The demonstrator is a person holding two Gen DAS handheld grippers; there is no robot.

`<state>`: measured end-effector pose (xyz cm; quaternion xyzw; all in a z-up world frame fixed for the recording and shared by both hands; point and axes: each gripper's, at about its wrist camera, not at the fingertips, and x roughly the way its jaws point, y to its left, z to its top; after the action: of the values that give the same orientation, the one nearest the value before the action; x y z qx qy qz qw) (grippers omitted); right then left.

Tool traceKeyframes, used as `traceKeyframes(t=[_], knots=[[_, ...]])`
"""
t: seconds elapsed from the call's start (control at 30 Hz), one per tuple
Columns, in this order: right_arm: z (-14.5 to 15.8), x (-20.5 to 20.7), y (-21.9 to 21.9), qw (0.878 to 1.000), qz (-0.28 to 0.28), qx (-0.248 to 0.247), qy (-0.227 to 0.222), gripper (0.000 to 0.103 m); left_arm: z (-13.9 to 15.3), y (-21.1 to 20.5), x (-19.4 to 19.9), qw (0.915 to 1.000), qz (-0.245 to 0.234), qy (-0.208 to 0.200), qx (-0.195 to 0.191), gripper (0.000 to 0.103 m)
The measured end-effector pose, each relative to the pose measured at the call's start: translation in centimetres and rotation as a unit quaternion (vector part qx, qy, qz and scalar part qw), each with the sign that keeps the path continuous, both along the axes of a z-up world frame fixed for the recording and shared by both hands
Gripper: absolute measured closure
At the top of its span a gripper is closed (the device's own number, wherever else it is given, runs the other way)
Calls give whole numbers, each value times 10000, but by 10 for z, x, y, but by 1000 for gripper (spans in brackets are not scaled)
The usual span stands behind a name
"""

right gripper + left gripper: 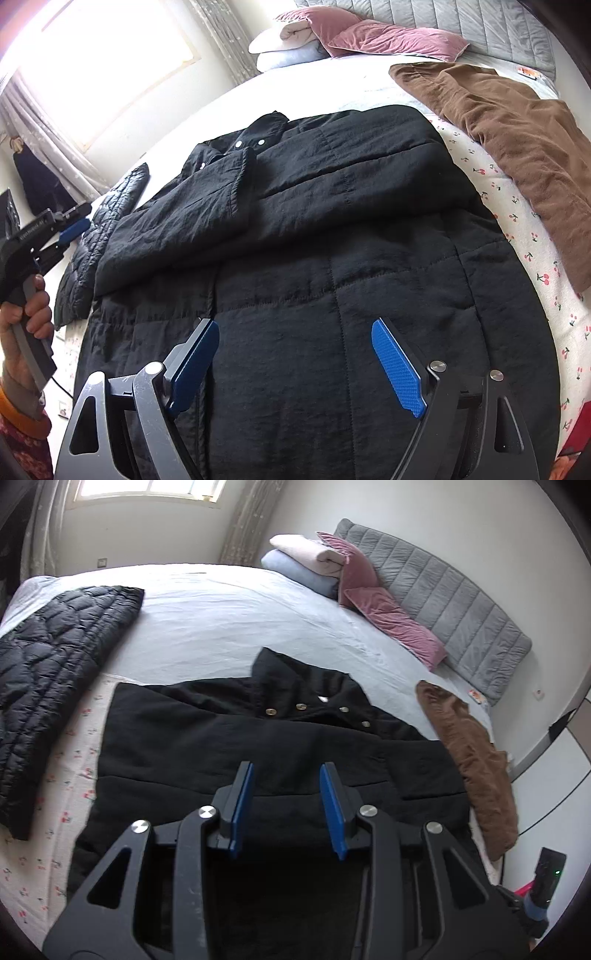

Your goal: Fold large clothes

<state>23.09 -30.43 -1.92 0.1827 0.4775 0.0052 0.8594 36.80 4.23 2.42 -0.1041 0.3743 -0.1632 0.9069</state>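
Observation:
A large black padded coat (258, 738) lies spread flat on the bed, collar and gold buttons toward the far side. In the right wrist view one sleeve (207, 206) lies folded across the coat's (351, 229) front. My left gripper (288, 771) hovers over the coat's near part, its blue pads apart with nothing between them. It also shows at the left edge of the right wrist view, left gripper (74, 227), held by a hand beside the coat. My right gripper (295, 328) stands wide open above the coat's lower hem, with nothing between its pads.
A black quilted jacket (55, 664) lies left of the coat and a brown garment (517, 147) to its right. Pink pillows (388, 616), folded blankets (306, 557) and a grey headboard (461, 602) line the far side. A cherry-print cover (535, 258) lies under the coat.

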Motion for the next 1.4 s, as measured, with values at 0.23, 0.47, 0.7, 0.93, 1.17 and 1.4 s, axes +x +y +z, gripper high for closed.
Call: traceKeyframes(t=[0.23,0.47,0.7,0.93,1.17,1.4], knots=[[-6,4,10,9999,95,-87,93,17,-76,47,16,9978,158,571,288,67],[-16,7,12,9996,91,-128,227,17,-98,22,8,9961,-215,683,514,66],[-17,5,7,9996,-4,-119,237,17,-60,-52,23,9968,-680,304,291,59],[-16,2,0,9997,-99,-67,223,17,-87,-155,16,9884,-1399,525,-253,52],[-7,-3,-4,9998,-169,-58,118,17,-63,-157,-20,9822,-1706,705,-335,37],[20,-14,1,9994,-66,-89,-321,17,-30,-79,-82,9867,-1056,893,855,22]])
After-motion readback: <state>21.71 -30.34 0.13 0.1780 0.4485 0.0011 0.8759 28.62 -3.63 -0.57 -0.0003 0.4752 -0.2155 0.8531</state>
